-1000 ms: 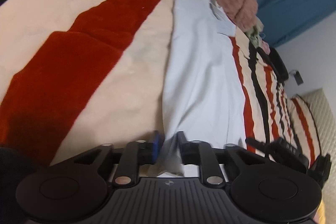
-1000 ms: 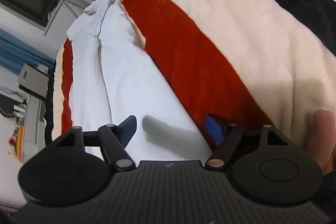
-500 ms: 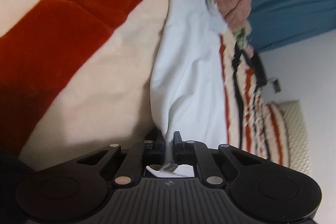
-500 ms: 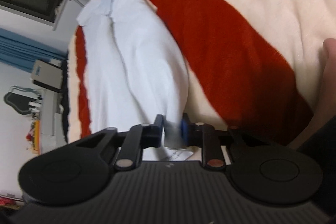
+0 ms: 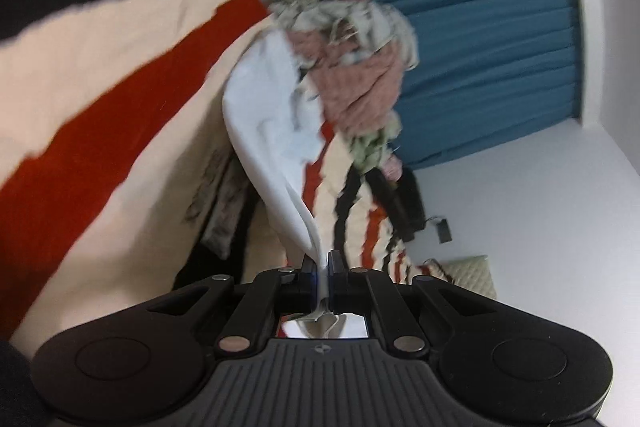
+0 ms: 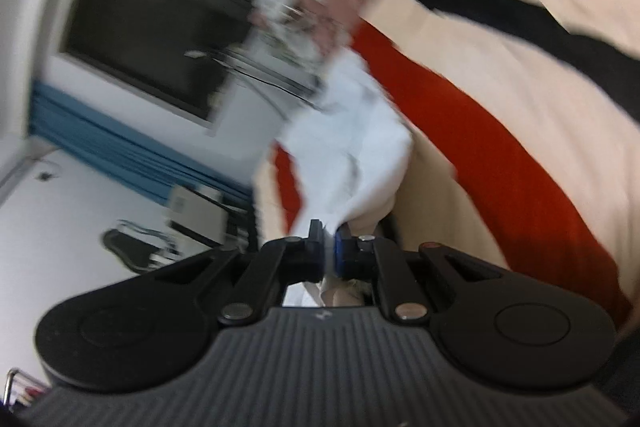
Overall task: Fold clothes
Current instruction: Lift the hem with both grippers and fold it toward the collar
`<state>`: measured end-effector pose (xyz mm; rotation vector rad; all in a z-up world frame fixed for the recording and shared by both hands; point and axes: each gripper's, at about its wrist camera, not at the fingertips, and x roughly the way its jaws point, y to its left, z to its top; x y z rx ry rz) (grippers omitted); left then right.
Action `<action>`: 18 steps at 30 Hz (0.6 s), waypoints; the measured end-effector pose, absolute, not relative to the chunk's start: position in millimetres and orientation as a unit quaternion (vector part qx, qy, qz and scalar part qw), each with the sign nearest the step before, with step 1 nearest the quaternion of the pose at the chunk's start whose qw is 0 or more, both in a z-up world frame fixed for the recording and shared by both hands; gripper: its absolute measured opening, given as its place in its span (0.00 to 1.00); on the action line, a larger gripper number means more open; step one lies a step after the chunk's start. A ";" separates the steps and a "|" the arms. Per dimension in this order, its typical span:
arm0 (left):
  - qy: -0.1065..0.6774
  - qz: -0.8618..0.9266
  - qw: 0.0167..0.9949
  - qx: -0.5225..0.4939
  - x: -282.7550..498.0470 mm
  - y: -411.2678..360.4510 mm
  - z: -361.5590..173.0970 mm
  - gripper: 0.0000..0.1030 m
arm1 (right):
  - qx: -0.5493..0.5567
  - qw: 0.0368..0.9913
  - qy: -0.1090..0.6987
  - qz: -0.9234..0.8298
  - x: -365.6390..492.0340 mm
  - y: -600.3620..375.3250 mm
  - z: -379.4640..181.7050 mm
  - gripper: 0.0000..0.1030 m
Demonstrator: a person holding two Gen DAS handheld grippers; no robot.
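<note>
A white garment (image 5: 272, 115) hangs lifted off the striped bed blanket (image 5: 100, 75), stretched from the clothes pile down to my fingers. My left gripper (image 5: 322, 267) is shut on one edge of it. In the right wrist view the same white garment (image 6: 352, 147) rises in folds, and my right gripper (image 6: 328, 247) is shut on another edge. Its far end still lies against the pile. Both views are motion-blurred.
A heap of pink, white and green clothes (image 5: 356, 59) sits at the far end of the bed. Blue curtains (image 5: 488, 59) and a dark window (image 6: 152, 39) stand behind it. The red, cream and black blanket (image 6: 500, 115) covers the bed.
The right gripper went from open to shut on the garment's edge. Both grippers have since risen and tilted, pulling the white garment up off the blanket.
</note>
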<state>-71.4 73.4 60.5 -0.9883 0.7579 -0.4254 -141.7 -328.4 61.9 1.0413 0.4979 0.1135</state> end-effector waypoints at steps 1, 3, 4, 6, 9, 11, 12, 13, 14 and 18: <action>0.347 -0.201 0.793 -0.458 -76.1 74.3 69.2 0.04 | 0.491 0.839 0.227 0.062 -145.4 -331.4 71.5 0.08; 0.341 -0.207 0.794 -0.458 -90.1 76.1 80.8 0.04 | 0.487 0.844 0.212 0.077 -154.9 -336.7 87.3 0.08; 0.343 -0.207 0.794 -0.457 -100.1 77.3 82.9 0.04 | 0.483 0.846 0.209 0.083 -163.0 -338.3 90.0 0.08; 0.352 -0.206 0.792 -0.455 -124.4 81.7 81.5 0.04 | 0.473 0.851 0.210 0.091 -181.6 -339.2 90.2 0.08; 0.372 -0.206 0.781 -0.458 -168.7 93.5 68.5 0.04 | 0.467 0.848 0.233 0.094 -209.0 -336.6 70.3 0.08; 0.384 -0.202 0.777 -0.457 -185.2 96.3 59.3 0.04 | 0.468 0.843 0.250 0.087 -228.4 -335.7 51.8 0.08; 0.390 -0.200 0.775 -0.456 -191.9 97.0 54.6 0.04 | 0.476 0.836 0.260 0.081 -236.1 -336.1 42.0 0.08; 0.395 -0.197 0.773 -0.455 -198.6 97.8 49.9 0.04 | 0.491 0.825 0.270 0.076 -239.6 -337.4 32.4 0.08; 0.398 -0.194 0.772 -0.456 -197.0 98.1 48.2 0.04 | 0.502 0.816 0.277 0.072 -240.3 -338.2 25.0 0.08; 0.399 -0.183 0.770 -0.463 -170.7 97.9 48.1 0.04 | 0.506 0.815 0.276 0.059 -226.6 -336.2 23.2 0.08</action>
